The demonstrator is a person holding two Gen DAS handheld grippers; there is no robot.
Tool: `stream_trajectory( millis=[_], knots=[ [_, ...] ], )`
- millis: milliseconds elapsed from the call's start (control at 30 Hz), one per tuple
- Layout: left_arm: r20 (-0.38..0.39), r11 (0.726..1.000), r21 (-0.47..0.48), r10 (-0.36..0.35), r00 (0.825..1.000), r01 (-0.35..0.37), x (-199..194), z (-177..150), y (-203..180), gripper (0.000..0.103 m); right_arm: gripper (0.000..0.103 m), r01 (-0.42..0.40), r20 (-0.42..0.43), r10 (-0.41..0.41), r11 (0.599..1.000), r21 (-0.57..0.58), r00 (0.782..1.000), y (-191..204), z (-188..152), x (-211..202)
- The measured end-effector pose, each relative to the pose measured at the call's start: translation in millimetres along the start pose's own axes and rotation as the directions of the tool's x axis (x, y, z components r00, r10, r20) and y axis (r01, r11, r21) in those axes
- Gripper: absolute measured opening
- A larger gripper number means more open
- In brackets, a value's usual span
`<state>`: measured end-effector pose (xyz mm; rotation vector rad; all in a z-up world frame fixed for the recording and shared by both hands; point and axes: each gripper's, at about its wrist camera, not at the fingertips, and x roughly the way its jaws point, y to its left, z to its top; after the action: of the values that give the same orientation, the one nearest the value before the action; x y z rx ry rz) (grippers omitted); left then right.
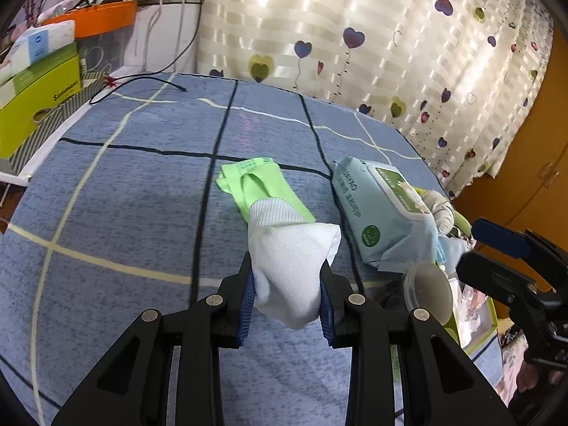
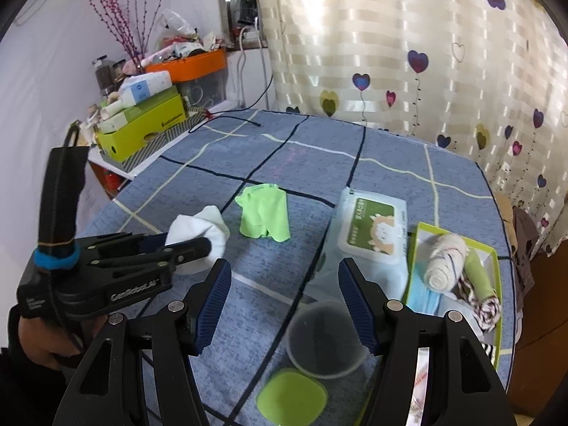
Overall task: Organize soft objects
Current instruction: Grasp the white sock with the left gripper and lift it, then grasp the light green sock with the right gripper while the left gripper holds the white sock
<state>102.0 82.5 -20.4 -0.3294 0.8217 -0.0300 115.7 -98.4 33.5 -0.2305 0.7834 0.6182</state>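
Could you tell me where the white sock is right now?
The white sock is clamped in the left tongs, just above the blue bedspread, near the green sock.

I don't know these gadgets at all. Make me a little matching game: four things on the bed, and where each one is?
Things:
1. white sock
2. green sock
3. rolled cream towel
4. clear cup

Places:
A. inside the green-rimmed box
B. pinched in the left gripper
C. flat on the blue bedcover
D. below the open right gripper

Pairs: 1-B, 2-C, 3-A, 4-D
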Motion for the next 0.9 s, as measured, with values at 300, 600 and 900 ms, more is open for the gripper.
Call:
stream_trajectory(
  millis=[300, 600, 900],
  knots=[
    [0.035, 0.999, -0.051, 0.011, 0.999, -0.009, -13, 0, 27, 0.032, 0.063, -0.041, -0.055, 0.037, 0.997, -0.068, 0.998, 19, 27, 29],
    [0.062, 0.994, -0.106, 0.023, 0.998, -0.016, -24, 1, 55, 0.032, 0.063, -0.077, -0.165, 0.053, 0.987, -0.138, 0.985, 33, 57, 77],
    [0.075, 0.988, -0.153, 0.018, 0.997, -0.006, -29, 1, 77, 0.032, 0.063, -0.101, -0.316, 0.049, 0.983, -0.15, 0.948, 39, 77, 148]
  ],
)
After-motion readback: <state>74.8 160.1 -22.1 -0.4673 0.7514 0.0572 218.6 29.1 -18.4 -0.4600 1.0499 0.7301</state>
